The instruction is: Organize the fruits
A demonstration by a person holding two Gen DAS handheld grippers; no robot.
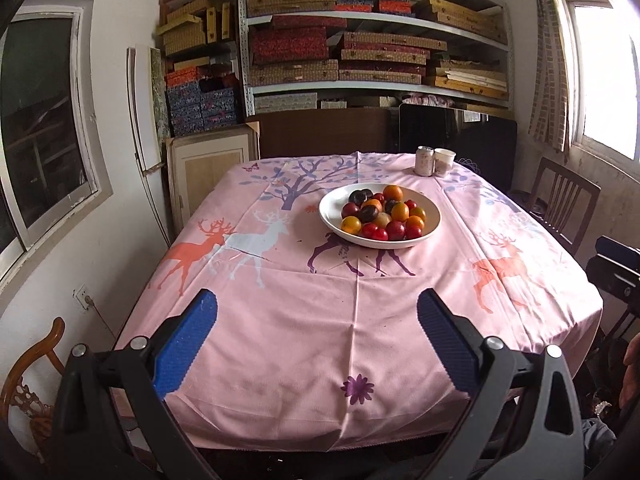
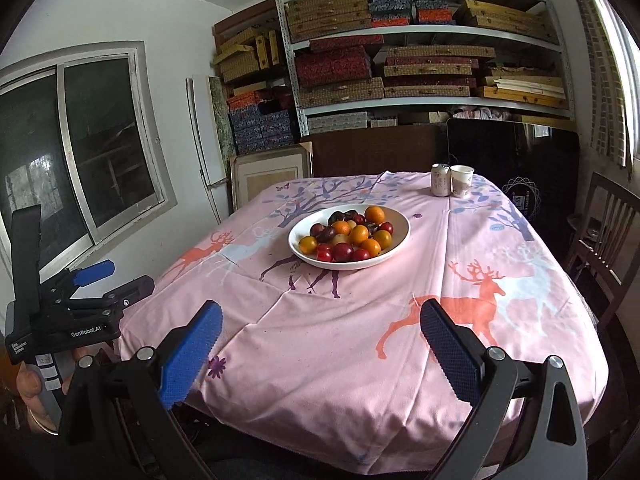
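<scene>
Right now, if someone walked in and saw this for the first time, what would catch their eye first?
The white bowl heaped with orange, red and dark fruits sits mid-table on the pink deer-print tablecloth. At the far edge, a can and a paper cup stand side by side. Nearest the cameras, the left gripper and right gripper are both open over the near edge, holding nothing.

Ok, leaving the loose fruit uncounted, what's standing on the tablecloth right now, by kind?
Fruit bowl: 1
Drink can: 1
Paper cup: 1
Total: 3
</scene>
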